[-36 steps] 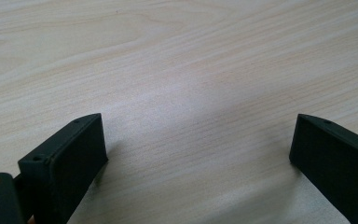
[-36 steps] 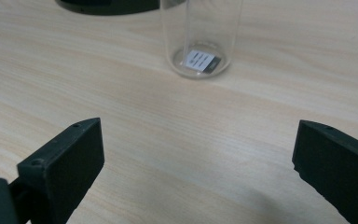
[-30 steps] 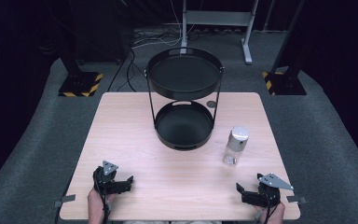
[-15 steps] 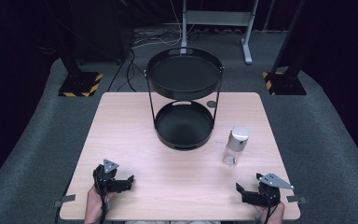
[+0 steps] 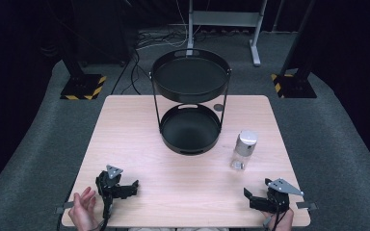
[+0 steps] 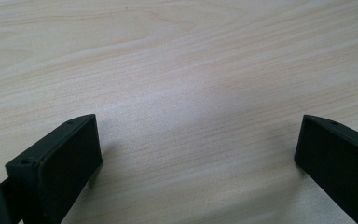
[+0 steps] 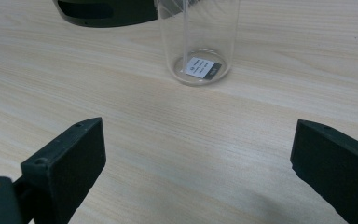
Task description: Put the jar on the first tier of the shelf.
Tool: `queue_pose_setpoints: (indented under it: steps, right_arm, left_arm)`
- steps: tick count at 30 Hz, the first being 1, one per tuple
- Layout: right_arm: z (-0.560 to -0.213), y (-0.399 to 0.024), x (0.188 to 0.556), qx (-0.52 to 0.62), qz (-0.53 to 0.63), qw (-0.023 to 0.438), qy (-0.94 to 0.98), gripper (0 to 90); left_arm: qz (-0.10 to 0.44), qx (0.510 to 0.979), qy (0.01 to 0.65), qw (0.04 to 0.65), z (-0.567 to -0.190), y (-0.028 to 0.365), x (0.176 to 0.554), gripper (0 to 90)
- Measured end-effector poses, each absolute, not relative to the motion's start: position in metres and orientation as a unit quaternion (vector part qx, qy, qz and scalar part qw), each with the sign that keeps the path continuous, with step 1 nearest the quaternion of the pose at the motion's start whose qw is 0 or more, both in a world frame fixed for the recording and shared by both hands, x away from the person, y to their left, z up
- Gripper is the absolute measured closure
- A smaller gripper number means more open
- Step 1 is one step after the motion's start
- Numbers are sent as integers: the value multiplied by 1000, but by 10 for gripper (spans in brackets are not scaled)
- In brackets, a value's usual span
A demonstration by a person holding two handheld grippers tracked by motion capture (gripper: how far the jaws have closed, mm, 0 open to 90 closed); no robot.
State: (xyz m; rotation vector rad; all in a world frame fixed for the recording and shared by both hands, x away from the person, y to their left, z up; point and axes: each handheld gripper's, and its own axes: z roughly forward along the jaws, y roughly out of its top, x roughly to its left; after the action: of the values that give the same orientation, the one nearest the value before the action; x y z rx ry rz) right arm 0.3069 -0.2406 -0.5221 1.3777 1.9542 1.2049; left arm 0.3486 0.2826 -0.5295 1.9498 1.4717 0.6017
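we saw nothing begun: the two-tier black stand (image 5: pixel 191 103) stood at twelve o'clock on the table (image 5: pixel 125 125), both trays bare. the clear bottle (image 5: pixel 243 150) stood upright at four o'clock of it, untouched. our left gripper (image 5: pixel 124 186) and right gripper (image 5: pixel 254 200) rested at seven and five o'clock, jaws spread wide, holding nothing.

table (image 5: pixel 139 134): pale wood grain
two-tier tray (image 5: pixel 191 129): all black
bottle (image 5: pixel 243 150): clear, silver cap
floor stand bases (image 5: pixel 83 86): yellow-black stripes

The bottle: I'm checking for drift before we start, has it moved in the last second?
No. The bottle stands at the same spot right of the rack.
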Motion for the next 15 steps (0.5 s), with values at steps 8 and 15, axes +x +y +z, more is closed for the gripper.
queue_pose_setpoints:
  steps: [8, 15]
  right_arm:
    - [-522, -235, 310, 500, 424, 236, 718, 21]
    - [-522, -230, 312, 501, 422, 237, 718, 20]
  left_arm:
    - [228, 737, 557, 308, -530, 283, 349, 0]
    - [229, 736, 558, 307, -530, 282, 348, 0]
